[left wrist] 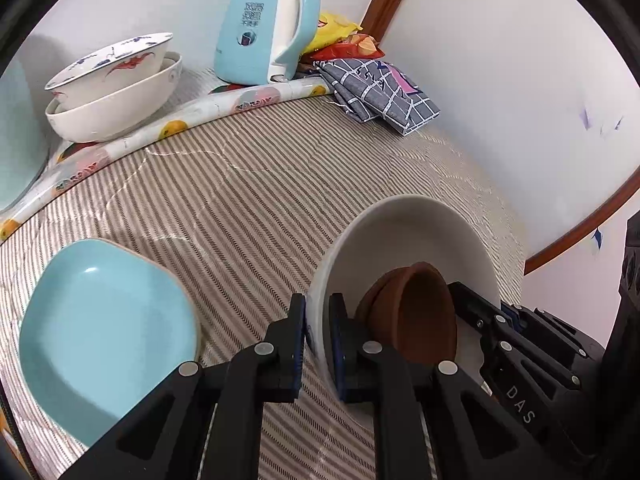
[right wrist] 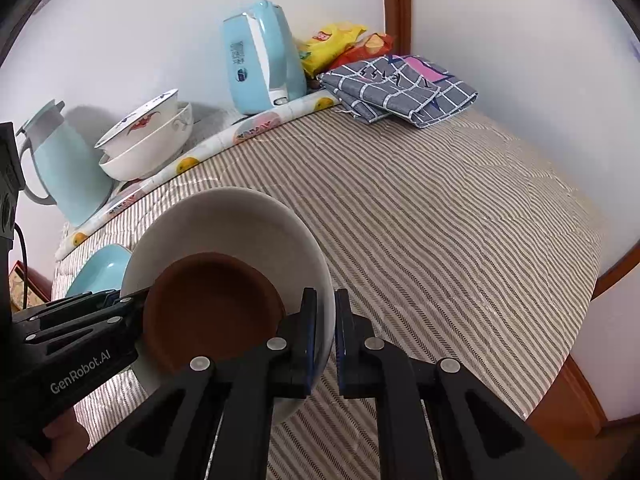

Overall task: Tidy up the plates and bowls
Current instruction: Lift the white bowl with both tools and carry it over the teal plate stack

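Both wrist cameras look steeply down, close over the shared white bowl from opposite rims.

White bowl with brown dishes, light-blue plate, beige-striped tablecloth, blue kettle.

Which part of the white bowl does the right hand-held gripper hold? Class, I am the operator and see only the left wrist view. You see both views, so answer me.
Observer: The right hand-held gripper is shut on the white bowl at its rim, with one finger inside and one outside.
Operator: Is there anything in the brown bowl?
Observer: No. The brown bowl looks empty from above, and it lies inside the white bowl.
Operator: What is left of the stacked bowls at the wall?
Observer: A pale green jug with a handle stands upright beside the stacked bowls.
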Motion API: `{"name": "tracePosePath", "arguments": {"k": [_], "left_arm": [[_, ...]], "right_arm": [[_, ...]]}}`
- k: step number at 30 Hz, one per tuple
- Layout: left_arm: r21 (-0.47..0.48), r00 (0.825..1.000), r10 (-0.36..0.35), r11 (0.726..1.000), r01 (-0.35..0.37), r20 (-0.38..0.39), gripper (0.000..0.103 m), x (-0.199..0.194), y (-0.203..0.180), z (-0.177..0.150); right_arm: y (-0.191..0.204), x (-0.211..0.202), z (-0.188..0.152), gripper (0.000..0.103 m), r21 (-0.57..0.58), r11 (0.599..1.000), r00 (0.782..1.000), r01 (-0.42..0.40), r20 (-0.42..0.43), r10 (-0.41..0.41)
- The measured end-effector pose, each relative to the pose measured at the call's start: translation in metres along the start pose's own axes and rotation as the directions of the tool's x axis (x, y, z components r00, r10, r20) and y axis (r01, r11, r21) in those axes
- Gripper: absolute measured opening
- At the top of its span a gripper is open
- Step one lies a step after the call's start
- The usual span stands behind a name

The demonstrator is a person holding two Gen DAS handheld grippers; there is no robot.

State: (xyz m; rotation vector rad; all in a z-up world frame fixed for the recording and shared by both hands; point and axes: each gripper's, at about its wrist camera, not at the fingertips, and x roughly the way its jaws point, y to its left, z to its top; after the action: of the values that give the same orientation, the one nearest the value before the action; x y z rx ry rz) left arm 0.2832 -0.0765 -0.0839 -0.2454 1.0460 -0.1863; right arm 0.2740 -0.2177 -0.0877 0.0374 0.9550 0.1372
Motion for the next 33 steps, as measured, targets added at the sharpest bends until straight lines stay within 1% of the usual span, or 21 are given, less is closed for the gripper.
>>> {"name": "tracePosePath", "arguments": {"k": [21, 33], "left_arm": [[-0.054, 0.999, 0.027, 0.998, -0.025, 0.038, 0.012, -0.036, 0.037, -0.015], [-0.093, 0.996, 0.066, 0.994, -0.060, 0.066, 0.012, -0.057, 0.070, -0.015]], "right_arm": [[0.040, -0.014, -0.006, 0.008, -0.049, 0.998, 0.999, -0.049, 0.012, 0.049], [0.079, -0.015, 0.000, 0.008, -0.096, 0.992, 0.996, -0.084, 0.019, 0.087]]}}
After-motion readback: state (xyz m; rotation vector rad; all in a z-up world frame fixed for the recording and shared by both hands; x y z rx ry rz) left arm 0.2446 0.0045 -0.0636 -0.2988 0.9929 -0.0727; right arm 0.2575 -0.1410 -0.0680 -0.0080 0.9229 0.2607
